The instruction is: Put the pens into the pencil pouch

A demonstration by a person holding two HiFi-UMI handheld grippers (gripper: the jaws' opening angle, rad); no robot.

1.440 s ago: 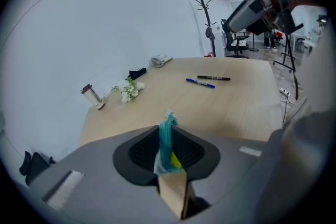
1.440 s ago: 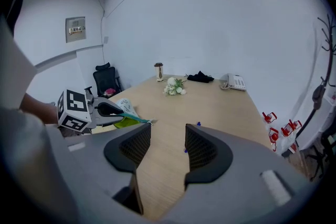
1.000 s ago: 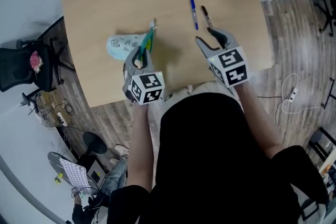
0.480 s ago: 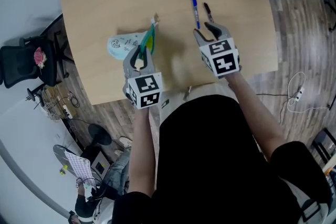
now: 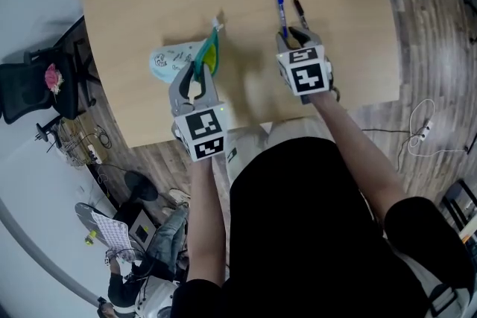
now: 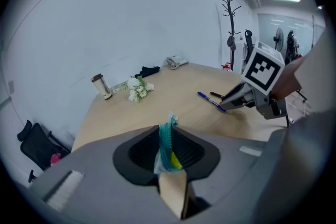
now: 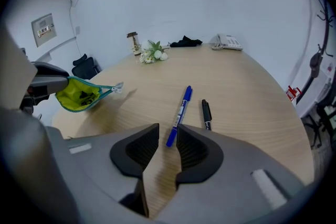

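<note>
Blue pen (image 7: 182, 107) runs straight away from your right claw (image 7: 168, 131), near end between jaws just closing, not yet pinching; your left claw (image 6: 167, 135) pinches the pencil pouch (image 7: 80, 95).

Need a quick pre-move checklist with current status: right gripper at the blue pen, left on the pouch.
1. Pouch held: left gripper is shut on the pencil pouch rim. Ok.
2. Pouch mouth open: yellow lining shows. Ok.
3. Pen lined up: the near end of the blue pen lies between the right gripper jaws. Ok.
4. Grip made: jaws have just been closing, but a gap shows beside the pen. Not ok.
5. Black pen outside the jaws, lying apart from the blue one. Ok.
</note>
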